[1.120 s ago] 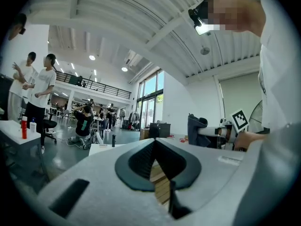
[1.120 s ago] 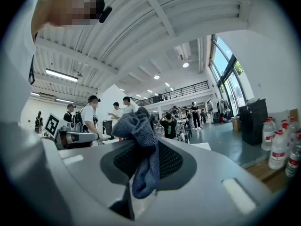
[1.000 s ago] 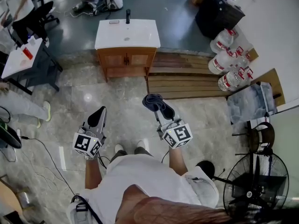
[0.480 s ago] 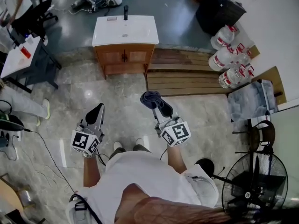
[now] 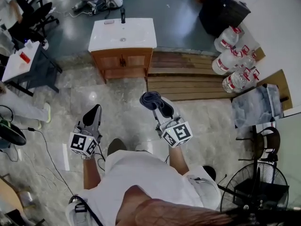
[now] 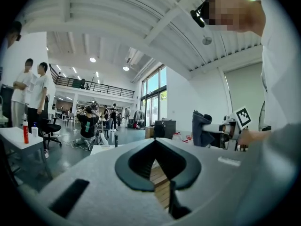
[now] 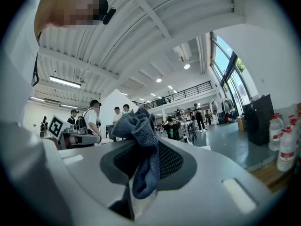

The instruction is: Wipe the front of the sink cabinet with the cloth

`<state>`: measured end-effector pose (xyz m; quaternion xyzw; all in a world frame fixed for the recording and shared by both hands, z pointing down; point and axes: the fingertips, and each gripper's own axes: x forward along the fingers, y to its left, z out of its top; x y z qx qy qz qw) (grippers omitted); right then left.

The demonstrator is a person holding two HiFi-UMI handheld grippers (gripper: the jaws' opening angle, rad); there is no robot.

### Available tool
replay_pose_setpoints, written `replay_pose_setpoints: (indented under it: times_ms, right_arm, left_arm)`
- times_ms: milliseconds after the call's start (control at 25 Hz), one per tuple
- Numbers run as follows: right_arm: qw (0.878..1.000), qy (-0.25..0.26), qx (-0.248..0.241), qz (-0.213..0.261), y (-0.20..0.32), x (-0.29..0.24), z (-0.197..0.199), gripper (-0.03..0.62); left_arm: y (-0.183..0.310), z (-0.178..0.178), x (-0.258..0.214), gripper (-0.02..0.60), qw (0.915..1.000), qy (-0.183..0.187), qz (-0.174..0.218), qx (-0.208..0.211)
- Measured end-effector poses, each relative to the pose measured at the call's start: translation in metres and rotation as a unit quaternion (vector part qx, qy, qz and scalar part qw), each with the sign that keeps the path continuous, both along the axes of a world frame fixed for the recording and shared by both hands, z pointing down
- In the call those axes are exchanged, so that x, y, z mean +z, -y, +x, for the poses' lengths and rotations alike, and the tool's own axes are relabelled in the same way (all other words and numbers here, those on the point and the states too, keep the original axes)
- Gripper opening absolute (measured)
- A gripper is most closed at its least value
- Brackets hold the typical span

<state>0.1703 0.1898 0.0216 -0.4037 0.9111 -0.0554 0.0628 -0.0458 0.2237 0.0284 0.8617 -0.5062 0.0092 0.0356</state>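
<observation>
Head view: person stands on the tiled floor (image 5: 117,107) facing the sink cabinet (image 5: 123,60), which is well ahead, next to a low wooden platform (image 5: 188,76). Cabinet front faces the person, doors shut, nothing touching it yet. Right gripper (image 5: 153,101) is held out in front w/ the cloth (image 5: 149,98) bunched at its tip, pointing toward the cabinet, prob. so the wad meets the wood first. Left gripper (image 5: 95,112) sits lower and off to the side, not needed for wiping, so it's parked clear.

Left gripper view: left gripper (image 6: 155,142) has its jaws drawn together, only a thin slit btwn them, nothing held. Platform slats show through the slit. The cloth (image 6: 201,126) is visible off to the right.

Right gripper view: right gripper (image 7: 143,147) is clamped on the cloth (image 7: 137,124). Most of the fabric is wadded above the jaw tips, w/ a tail hanging down btwn them. The grip looks firm enough to rub w/o slipping.

Judgement: approach stage, wiping not begun. Next needs closing in and getting low, since the front panel is under the white basin top (image 5: 123,33).
</observation>
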Motion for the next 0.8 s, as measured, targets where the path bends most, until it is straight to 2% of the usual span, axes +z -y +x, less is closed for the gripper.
replay_pose_setpoints:
  times_ms: [160, 360, 520, 800]
  right_arm:
    - [1.0, -0.003, -0.004, 0.0, 0.035, 0.002, -0.007, 0.095]
    - [1.0, -0.005, 0.011, -0.004, 0.093, 0.008, -0.029, 0.095]
    - [0.999, -0.012, 0.031, -0.006, 0.155, 0.007, -0.058, 0.097]
    - [0.998, -0.028, 0.047, -0.013, 0.259, -0.003, -0.133, 0.097]
  left_arm:
    - [0.034, -0.003, 0.002, 0.005, 1.0, 0.0, 0.0, 0.002]
    - [0.103, -0.023, 0.013, 0.006, 0.9998, -0.004, -0.002, 0.021]
    - [0.175, -0.054, 0.015, 0.006, 0.9992, -0.01, -0.004, 0.038]
    - [0.291, -0.121, 0.006, 0.006, 0.9973, -0.031, -0.005, 0.066]
